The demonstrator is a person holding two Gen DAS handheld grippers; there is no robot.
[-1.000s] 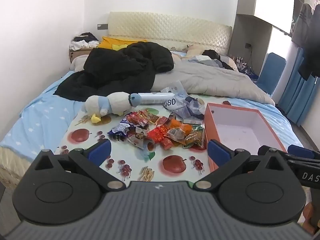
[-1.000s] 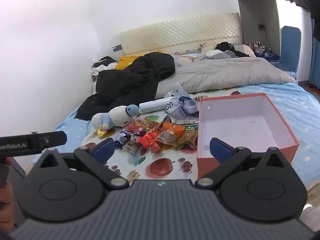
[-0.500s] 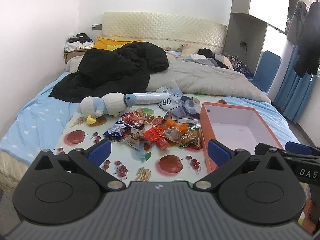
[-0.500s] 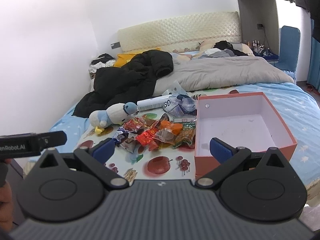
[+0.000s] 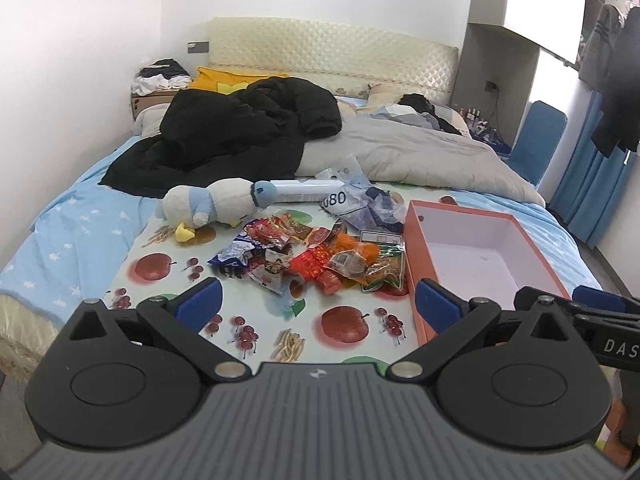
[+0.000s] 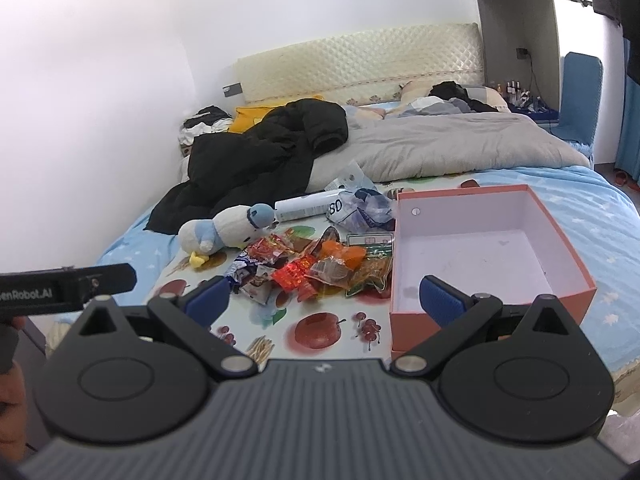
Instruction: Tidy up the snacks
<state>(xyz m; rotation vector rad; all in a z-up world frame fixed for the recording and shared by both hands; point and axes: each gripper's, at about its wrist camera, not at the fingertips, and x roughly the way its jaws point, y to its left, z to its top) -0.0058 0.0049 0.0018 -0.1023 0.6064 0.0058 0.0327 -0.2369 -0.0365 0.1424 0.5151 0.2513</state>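
Snack packets (image 5: 320,256) lie heaped on fruit-print mat (image 5: 256,320) atop bed, just left of empty orange box (image 5: 416,248); plush penguin (image 5: 212,208) behind; left gripper (image 5: 318,306) & right gripper (image 6: 322,296) hover w/ jaws wide apart, holding nothing.

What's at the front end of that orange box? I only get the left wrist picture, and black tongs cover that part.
Observer: Nothing. The right wrist view shows the orange box with its pale floor bare down to the front wall.
Visitor: Is there anything on its walls?
Observer: A small round dot sits on the inner back wall, near the left corner.
Visitor: Who is carrying the left tongs?
Observer: Only part of a hand shows, at the picture's left edge, just below the left tongs. The grip itself is cut off.
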